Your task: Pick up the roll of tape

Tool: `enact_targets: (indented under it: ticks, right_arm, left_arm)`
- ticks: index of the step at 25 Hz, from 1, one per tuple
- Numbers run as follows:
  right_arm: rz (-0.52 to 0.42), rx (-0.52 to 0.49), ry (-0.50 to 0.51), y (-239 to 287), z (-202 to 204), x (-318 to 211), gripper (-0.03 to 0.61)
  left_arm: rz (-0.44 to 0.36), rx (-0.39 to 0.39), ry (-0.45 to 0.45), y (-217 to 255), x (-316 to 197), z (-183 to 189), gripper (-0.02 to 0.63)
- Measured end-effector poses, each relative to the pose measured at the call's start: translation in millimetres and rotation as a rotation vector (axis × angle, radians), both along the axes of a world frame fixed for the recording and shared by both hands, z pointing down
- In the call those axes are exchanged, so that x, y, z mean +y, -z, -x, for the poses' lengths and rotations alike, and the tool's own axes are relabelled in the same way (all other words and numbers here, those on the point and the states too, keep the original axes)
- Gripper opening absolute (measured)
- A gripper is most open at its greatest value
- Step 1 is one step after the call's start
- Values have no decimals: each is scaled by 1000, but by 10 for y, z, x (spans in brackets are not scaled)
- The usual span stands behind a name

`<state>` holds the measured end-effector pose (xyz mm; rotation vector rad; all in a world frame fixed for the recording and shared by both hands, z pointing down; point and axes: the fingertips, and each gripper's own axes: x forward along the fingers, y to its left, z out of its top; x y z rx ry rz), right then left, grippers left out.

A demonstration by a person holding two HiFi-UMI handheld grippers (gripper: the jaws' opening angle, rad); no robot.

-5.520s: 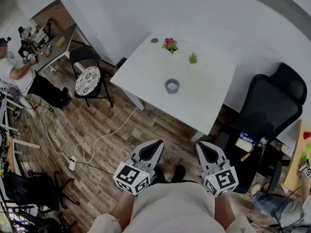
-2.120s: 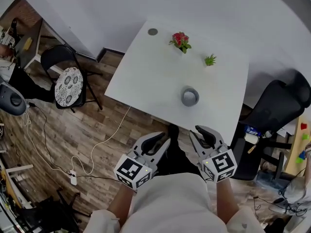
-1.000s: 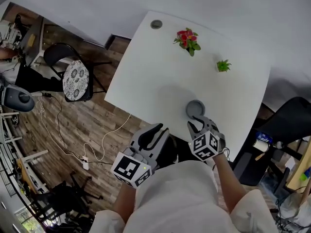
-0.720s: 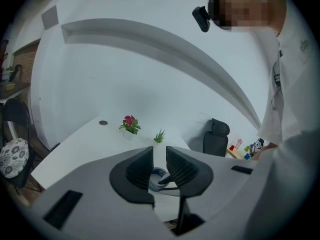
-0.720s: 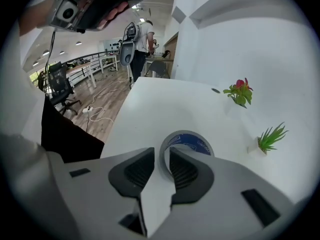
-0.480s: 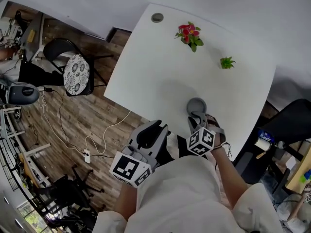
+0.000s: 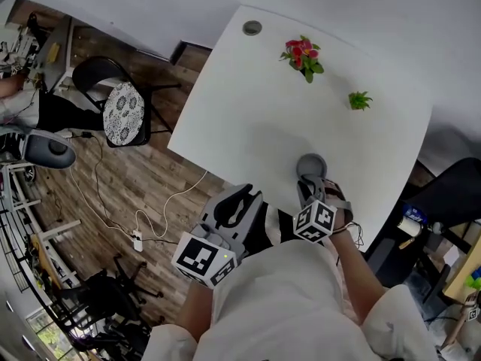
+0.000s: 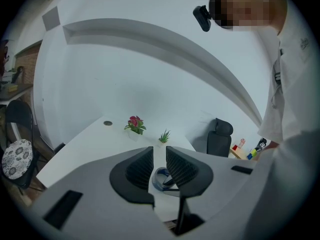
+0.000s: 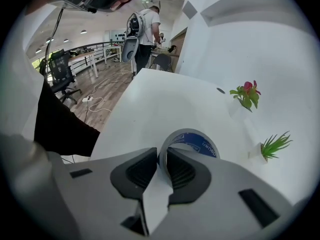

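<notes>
The roll of tape (image 7: 311, 164), grey outside with a blue core, lies flat near the front edge of the white table (image 7: 248, 104). My right gripper (image 7: 312, 184) points steeply down at it, one jaw inside the ring and one outside. In the right gripper view the jaws of my right gripper (image 9: 162, 159) are closing on the near wall of the tape (image 9: 192, 139), and the pads meet it on both sides. My left gripper (image 7: 239, 201) hangs off the table's front edge with its jaws a little apart and empty. From the left gripper (image 8: 160, 164) view, the tape (image 8: 162, 178) shows beyond the tips.
A red-flowered plant (image 7: 302, 53) and a small green plant (image 7: 359, 100) stand at the table's far side, with a round grommet (image 7: 252, 28) near its far corner. A black chair with a patterned seat (image 7: 122, 111) stands left, an office chair (image 7: 451, 194) right.
My right gripper has come down over the tape and its jaws have narrowed onto the roll's near wall. My left gripper has stayed at the table's edge.
</notes>
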<state>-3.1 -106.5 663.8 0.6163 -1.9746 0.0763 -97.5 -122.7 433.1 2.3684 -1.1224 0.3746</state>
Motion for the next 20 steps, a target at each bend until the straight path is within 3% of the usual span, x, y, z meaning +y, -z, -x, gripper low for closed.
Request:
enact_targets:
  ticks: [12,20]
  right_arm:
    - [32,-82,-66,46,-7,-39,61]
    - [-17,-174,-156,335,34,-169,54]
  left_arm:
    - [-8,-12,11,67,5,80,86]
    - [-26,-23,3,120,-26,103,86]
